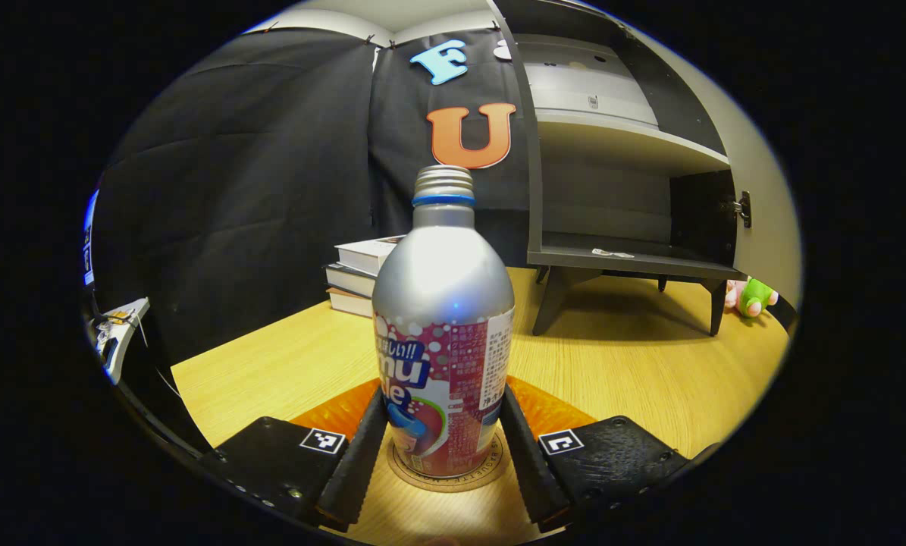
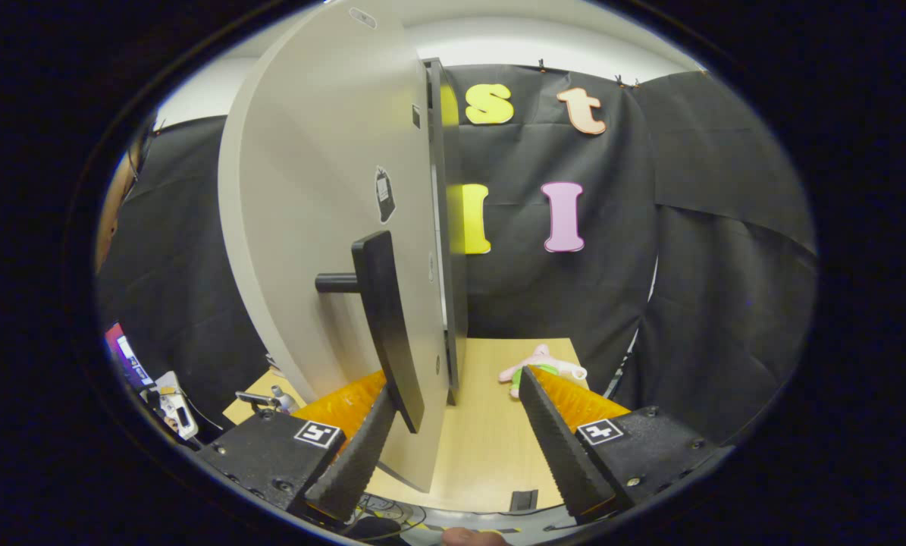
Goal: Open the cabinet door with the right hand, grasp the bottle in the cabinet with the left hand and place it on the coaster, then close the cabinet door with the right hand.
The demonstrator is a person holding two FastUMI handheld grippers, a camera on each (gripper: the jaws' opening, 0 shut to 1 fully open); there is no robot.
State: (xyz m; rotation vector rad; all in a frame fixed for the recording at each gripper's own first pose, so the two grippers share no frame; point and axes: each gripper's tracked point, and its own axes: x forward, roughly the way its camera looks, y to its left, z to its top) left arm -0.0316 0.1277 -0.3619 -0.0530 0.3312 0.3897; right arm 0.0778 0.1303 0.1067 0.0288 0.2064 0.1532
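Bottle: a silver bottle (image 1: 443,334) stands upright on a round coaster (image 1: 449,474) at the near edge of the wooden table (image 1: 634,364), in the left gripper view.
Left gripper: the left gripper (image 1: 443,455) has its jaws around the bottle's lower body, both fingers touching its sides, a close grip.
Cabinet: a dark cabinet (image 1: 612,189) on legs stands far right on the table, its shelves open to view, the lower shelf bare but for a small scrap.
Room around the bottle: bare tabletop lies between bottle and cabinet; a stack of books (image 1: 358,277) sits behind the bottle to the left.
Door: in the right gripper view, the pale cabinet door (image 2: 324,220) stands swung open, edge-on, its dark handle (image 2: 384,334) jutting out.
Right gripper: the right gripper (image 2: 453,432) has jaws spread wide; its left finger lies just beside the handle's lower end, and I cannot tell whether they touch.
Far edge: a soft toy (image 2: 543,368) lies beyond the door by the table's far edge.
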